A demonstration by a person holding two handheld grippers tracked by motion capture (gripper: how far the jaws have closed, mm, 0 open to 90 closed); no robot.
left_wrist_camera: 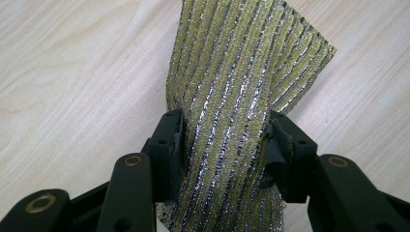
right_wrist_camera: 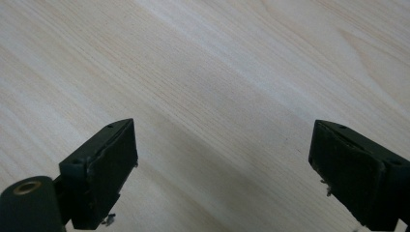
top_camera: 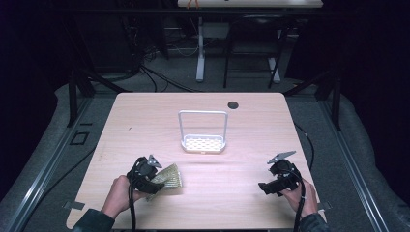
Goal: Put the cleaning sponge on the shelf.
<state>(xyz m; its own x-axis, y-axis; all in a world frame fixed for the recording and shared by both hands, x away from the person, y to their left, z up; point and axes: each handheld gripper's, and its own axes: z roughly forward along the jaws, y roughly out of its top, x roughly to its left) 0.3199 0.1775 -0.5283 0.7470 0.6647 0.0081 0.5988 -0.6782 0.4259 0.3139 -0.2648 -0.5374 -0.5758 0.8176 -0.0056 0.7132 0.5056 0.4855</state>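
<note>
A glittery yellow-green scouring cloth with silver ribs is pinched between the jaws of my left gripper, which is shut on it. In the high view that cloth sticks out to the right of the left gripper near the table's front left. My right gripper stands open over bare wood, nothing between its pads. In the high view the right gripper is held at the front right. A small white rack with a tall wire handle stands mid-table.
The light wooden table has a dark round hole near its far edge. Beyond the table stand metal frame legs and cables on a grey floor. Bare wood lies between the two grippers.
</note>
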